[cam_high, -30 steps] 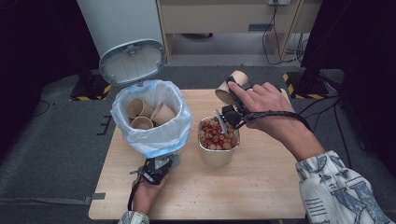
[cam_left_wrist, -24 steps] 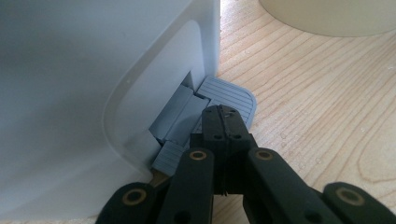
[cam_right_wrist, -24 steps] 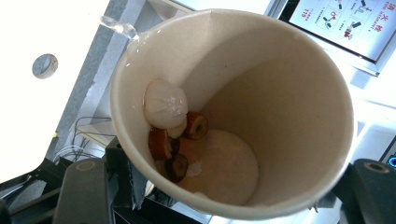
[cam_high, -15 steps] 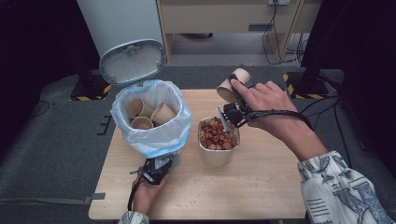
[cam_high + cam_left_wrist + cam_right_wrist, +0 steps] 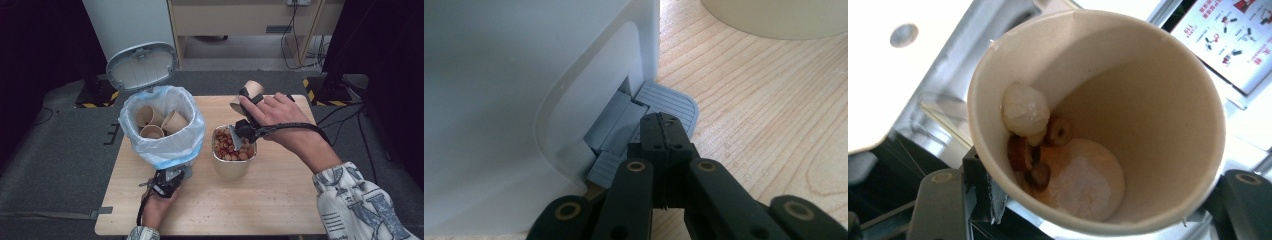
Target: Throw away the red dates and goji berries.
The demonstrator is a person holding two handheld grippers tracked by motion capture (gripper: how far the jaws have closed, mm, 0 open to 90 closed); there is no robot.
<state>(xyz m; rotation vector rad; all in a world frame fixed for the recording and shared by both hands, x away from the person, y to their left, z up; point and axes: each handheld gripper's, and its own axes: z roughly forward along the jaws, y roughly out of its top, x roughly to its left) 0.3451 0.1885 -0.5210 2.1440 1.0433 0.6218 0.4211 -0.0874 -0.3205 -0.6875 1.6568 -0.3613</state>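
A white pedal bin (image 5: 170,150) lined with a blue bag holds several used paper cups, and its lid (image 5: 141,65) stands open. My left gripper (image 5: 172,176) is shut, its tips (image 5: 663,120) pressing down on the grey foot pedal (image 5: 671,100) at the bin's base (image 5: 524,75). My right gripper (image 5: 245,105) is shut on a paper cup (image 5: 250,92), held tilted above the far side of a metal bowl (image 5: 231,169) of reddish food scraps. In the right gripper view the cup (image 5: 1158,100) has a few scraps (image 5: 1028,112) stuck inside, with my right gripper (image 5: 1093,210) around it.
The wooden table (image 5: 280,200) has bare room in front of and to the right of the bowl. The bowl's pale rim (image 5: 774,22) lies just beyond the pedal. A cabinet and cables stand past the table's far edge.
The right hand and its cup have shifted only slightly above the bowl. The left gripper stays on the pedal and the lid stays up.
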